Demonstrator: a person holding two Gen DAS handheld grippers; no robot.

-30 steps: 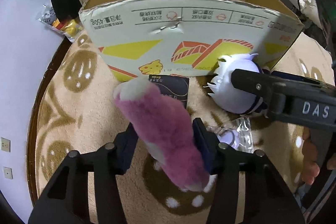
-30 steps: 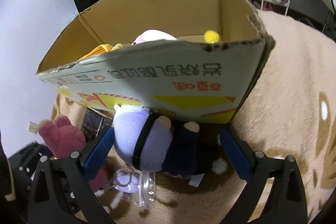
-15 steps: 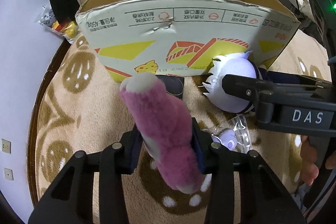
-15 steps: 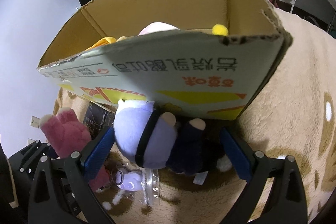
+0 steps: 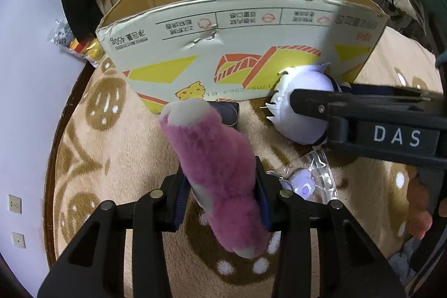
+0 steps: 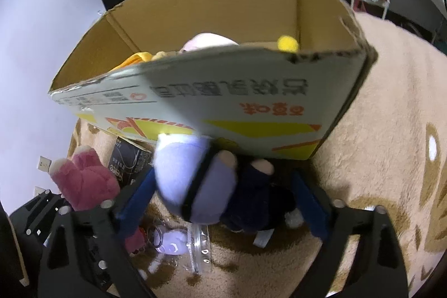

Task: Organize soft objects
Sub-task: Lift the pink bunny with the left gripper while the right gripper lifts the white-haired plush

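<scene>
My left gripper (image 5: 220,194) is shut on a pink plush toy (image 5: 215,166) and holds it upright above the rug, in front of the cardboard box (image 5: 229,27). The pink plush also shows in the right wrist view (image 6: 83,180). My right gripper (image 6: 223,192) has its jaws around a purple-haired doll in dark clothes (image 6: 201,180), and both blue pads touch its sides. The doll also shows in the left wrist view (image 5: 301,102), against the box front. Several soft toys lie inside the box (image 6: 209,16).
A small purple charm in a clear bag (image 5: 304,183) lies on the beige patterned rug (image 5: 106,147). A black carton (image 6: 125,161) lies at the foot of the box. Clutter, shelves and a white rack stand behind the box. A wall is at the left.
My left gripper has closed on the pink plush and lifted it a little. My right gripper's jaws have closed in on the doll and it has risen toward the box front.
</scene>
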